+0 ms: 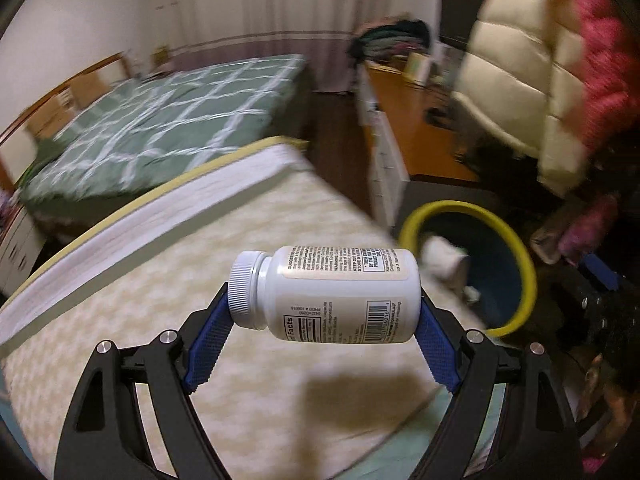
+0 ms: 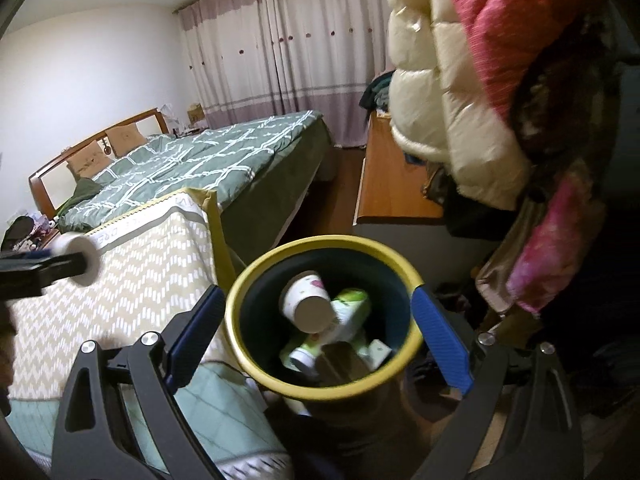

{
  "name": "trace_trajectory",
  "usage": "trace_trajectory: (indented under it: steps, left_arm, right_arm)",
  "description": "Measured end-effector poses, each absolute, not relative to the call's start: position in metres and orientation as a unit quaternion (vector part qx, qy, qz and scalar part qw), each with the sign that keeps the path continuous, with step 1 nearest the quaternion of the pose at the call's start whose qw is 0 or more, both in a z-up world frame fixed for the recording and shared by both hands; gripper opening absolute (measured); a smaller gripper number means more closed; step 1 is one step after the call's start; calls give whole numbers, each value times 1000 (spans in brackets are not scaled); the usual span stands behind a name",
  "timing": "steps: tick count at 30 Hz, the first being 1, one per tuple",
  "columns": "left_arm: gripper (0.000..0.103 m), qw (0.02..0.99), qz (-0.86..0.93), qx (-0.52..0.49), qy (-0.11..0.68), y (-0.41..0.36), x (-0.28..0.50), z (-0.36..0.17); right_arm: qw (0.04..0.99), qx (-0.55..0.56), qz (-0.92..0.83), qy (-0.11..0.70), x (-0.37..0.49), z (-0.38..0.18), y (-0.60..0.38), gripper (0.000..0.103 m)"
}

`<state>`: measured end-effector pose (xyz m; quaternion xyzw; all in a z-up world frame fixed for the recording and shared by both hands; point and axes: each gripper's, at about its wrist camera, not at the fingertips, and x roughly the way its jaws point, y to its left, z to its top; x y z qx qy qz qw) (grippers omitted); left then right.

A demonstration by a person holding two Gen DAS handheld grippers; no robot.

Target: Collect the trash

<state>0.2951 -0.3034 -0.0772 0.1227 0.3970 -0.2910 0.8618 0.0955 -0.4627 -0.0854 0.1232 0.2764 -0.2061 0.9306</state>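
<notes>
Over mattress (image 1: 280, 216): my left gripper (image 1: 324, 312), jaws clamped on pill bottle (image 1: 328, 292) end to end. Right gripper (image 2: 316, 340) jaws apart, empty. Best release only above bin (image 2: 320, 388) centre.

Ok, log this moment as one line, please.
left gripper: holds white pill bottle sideways, above patterned mattress | right gripper: open, empty, over yellow-rimmed bin | bin: paper cup, cartons

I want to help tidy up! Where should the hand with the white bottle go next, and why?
Probably carry it across to above the bin. The left gripper is shut on the white bottle over the bedding, and the bin beside it already holds trash.
</notes>
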Motion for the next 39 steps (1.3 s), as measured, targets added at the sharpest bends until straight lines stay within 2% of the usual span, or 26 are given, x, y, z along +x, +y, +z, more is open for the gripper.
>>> trace_trajectory:
  steps: [10, 21, 23, 25, 30, 34, 39]
  left_arm:
    - [83, 827, -341, 165, 414, -439, 277, -99]
    - [83, 806, -345, 205, 435, -506, 268, -131]
    - [91, 807, -337, 217, 433, -512, 267, -135]
    - [93, 811, -329, 221, 430, -513, 265, -134]
    - [94, 839, -319, 192, 398, -469, 251, -100]
    - [98, 870, -305, 152, 355, -393, 214, -59]
    - [98, 904, -255, 111, 326, -287, 166, -32]
  right_arm:
    - [931, 123, -228, 255, 36, -75, -491, 90]
    - [925, 147, -241, 253, 18, -83, -515, 90]
    - [924, 153, -241, 256, 17, -85, -517, 90]
    - [923, 157, -240, 258, 18, -87, -519, 90]
    - [926, 158, -226, 258, 21, -85, -512, 90]
    - [932, 150, -203, 259, 26, -79, -495, 90]
    - [941, 137, -158, 265, 34, -72, -461, 90]
